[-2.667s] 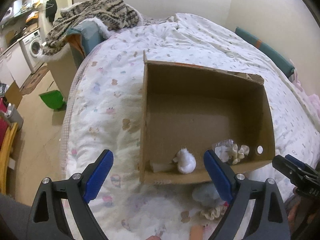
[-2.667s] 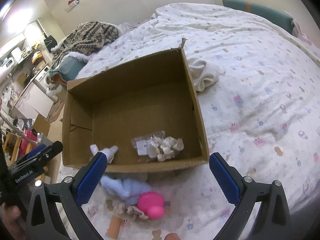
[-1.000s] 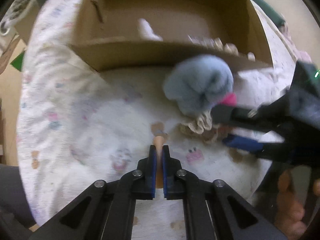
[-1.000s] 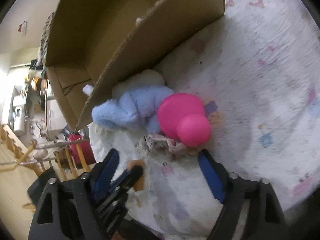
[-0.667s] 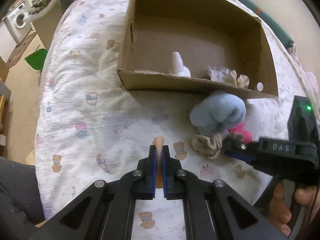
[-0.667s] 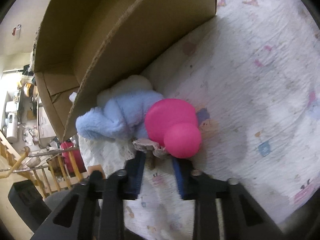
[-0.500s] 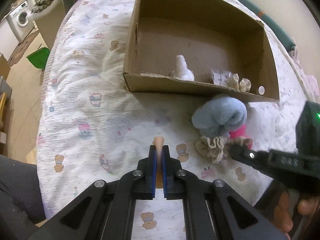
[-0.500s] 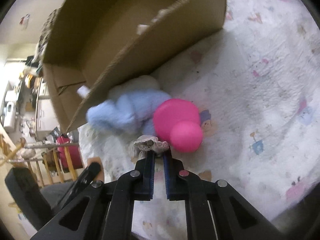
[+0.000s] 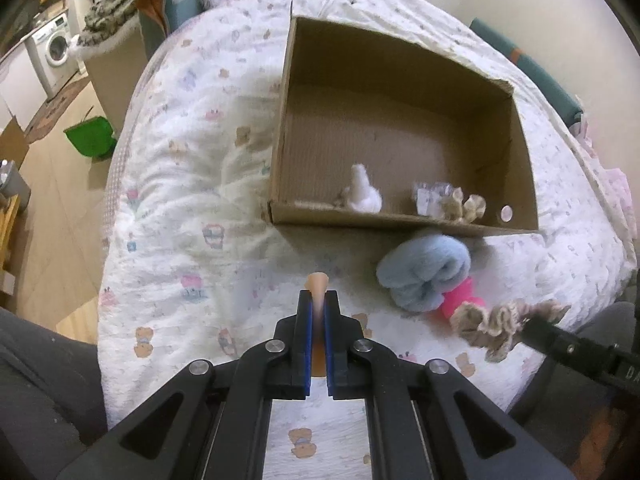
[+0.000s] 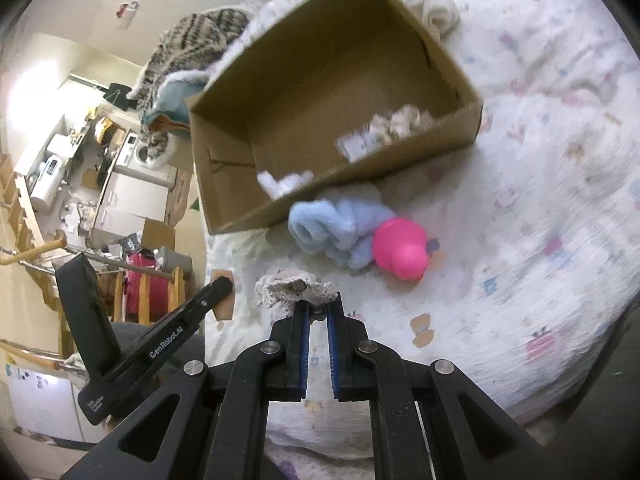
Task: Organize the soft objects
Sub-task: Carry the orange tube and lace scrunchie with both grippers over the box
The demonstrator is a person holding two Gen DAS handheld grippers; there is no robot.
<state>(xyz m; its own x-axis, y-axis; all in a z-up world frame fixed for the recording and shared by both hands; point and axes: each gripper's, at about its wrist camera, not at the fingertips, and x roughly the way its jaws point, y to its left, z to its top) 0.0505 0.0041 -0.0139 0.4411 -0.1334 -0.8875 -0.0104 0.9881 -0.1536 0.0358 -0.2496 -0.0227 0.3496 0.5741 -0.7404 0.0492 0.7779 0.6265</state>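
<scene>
One cardboard box (image 9: pixel 400 120) lies open on the bed (image 9: pixel 180 200), and I take it as the landmark. Inside the box, along its near wall, I count two groups of things: one white fluffy piece (image 9: pixel 364 194) toward the left corner, and one clear packet with beige scrunchies (image 9: pixel 452 202) toward the right corner. How many scrunchies are in the packet I cannot tell.

Just outside the near wall of the box, on the bed, lies one light blue fluffy roll (image 9: pixel 424 272), touching the box wall in the right wrist view. One pink rounded toy (image 10: pixel 402 254) lies against the side of the roll that is away from the box.

The left claw (image 9: pixel 316 312) is pressed together on one small peach-coloured soft piece (image 9: pixel 317 284), held above the bed in front of the near wall. The right claw (image 10: pixel 318 312) is also pressed together, pinching one beige ruffled scrunchie (image 10: pixel 294 290), which is lifted off the bed, nearer the camera than the blue roll and the pink toy.
</scene>
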